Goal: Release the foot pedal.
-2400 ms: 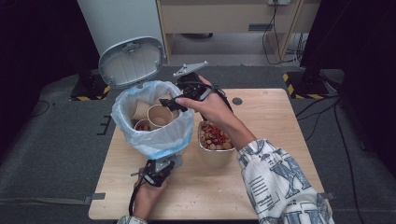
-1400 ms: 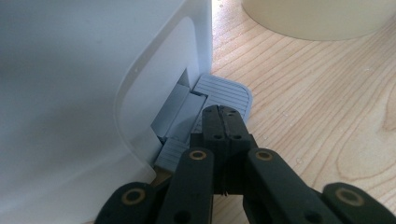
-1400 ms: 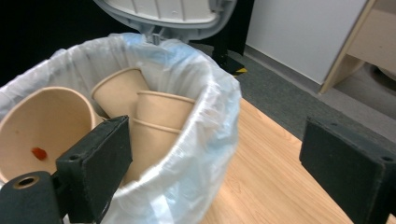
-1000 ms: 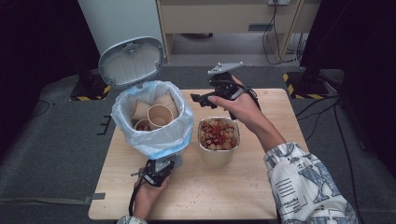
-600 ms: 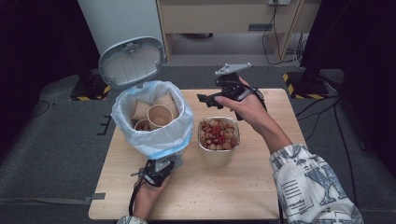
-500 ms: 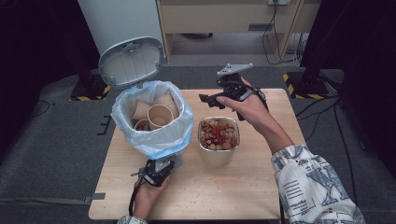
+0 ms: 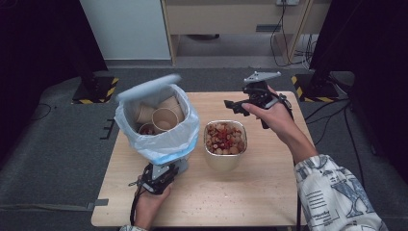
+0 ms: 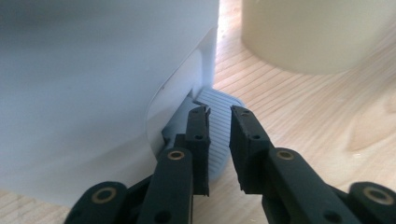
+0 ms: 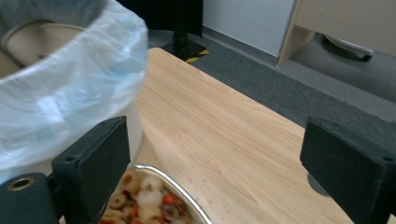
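Note:
A white pedal bin (image 7: 161, 144) with a clear liner stands on the wooden table (image 7: 269, 192) and holds paper cups (image 7: 165, 118). Its lid (image 7: 148, 87) is blurred, partway down over the rim. My left gripper (image 7: 166, 170) lies low at the bin's foot. In the left gripper view its jaws (image 8: 219, 114) have just been opening: a narrow gap stands over the grey ribbed pedal (image 8: 223, 100), with nothing pinched between them. My right gripper (image 7: 235, 107) hovers open and empty above the table, behind a metal bowl (image 7: 225, 159) of mixed food (image 7: 223, 137).
In the right gripper view the liner (image 9: 60, 70) bulges at the left and the bowl's rim (image 9: 175, 189) sits below the wide jaws. Dark floor and black stands surround the table. A small dark disc (image 7: 244, 100) sits in the tabletop by the right hand.
The bin's lid, which stood upright, has swung down toward the rim. My right gripper has moved right and slightly down, away from the bin. The left hand has stayed put.

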`<state>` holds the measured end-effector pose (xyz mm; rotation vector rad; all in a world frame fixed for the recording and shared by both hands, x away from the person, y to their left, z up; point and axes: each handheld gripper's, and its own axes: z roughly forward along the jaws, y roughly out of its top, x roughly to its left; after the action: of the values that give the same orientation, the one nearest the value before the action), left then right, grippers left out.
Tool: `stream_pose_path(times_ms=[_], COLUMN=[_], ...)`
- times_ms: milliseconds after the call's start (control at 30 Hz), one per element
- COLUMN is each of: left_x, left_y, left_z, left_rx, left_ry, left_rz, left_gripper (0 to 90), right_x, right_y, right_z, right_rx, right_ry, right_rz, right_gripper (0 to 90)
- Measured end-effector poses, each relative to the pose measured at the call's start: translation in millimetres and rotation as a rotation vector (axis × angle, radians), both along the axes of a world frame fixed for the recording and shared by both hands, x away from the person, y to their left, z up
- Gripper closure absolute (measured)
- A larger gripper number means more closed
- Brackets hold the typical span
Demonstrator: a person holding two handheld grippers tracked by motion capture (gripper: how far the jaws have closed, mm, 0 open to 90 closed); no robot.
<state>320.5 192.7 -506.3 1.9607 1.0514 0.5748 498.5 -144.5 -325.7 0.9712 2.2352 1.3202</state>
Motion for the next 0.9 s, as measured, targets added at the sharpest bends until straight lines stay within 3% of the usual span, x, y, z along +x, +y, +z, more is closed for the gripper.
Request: stream_pose_path(times_ms=[33, 67, 233, 333, 367, 600, 700, 900], left_x=[-4.1, -1.7, -8.7, -12.1, -16.1, -18.4, -19.7, -18.4], left_y=[-1.8, 3.5, 14.0, 18.9, 16.4, 22.6, 24.7, 29.0], left_z=[0.6, 4.3, 14.1, 16.5, 16.3, 16.0, 15.1, 12.7], left_rx=[-0.038, 0.024, -0.007, -0.029, -0.071, -0.078, -0.091, -0.065], left_ry=[0.017, -0.027, -0.043, -0.037, -0.012, 0.016, 0.024, 0.014], left_rz=[0.037, -0.017, -0.011, -0.003, 0.039, 0.021, 0.036, 0.021], left_gripper=[73.3, 71.5, 61.9, 56.6, 55.6, 46.8, 43.4, 39.2], right_x=[0.5, 1.1, 2.9, 3.8, 3.9, 3.0, 2.7, 0.4], right_y=[-4.0, -8.2, -25.3, -34.1, -36.8, -56.7, -65.2, -79.4], right_z=[-1.9, -3.7, -11.8, -15.7, -17.0, -25.2, -28.1, -30.7], right_rx=[-0.001, -0.006, -0.015, -0.012, -0.014, -0.003, -0.001, 0.006], right_ry=[0.006, 0.006, 0.012, 0.015, 0.016, 0.019, 0.017, 0.018], right_rz=[-0.015, -0.021, -0.062, -0.092, -0.103, -0.167, -0.191, -0.221], right_gripper=[8.8, 8.8, 8.2, 8.0, 7.9, 7.1, 7.0, 7.1])
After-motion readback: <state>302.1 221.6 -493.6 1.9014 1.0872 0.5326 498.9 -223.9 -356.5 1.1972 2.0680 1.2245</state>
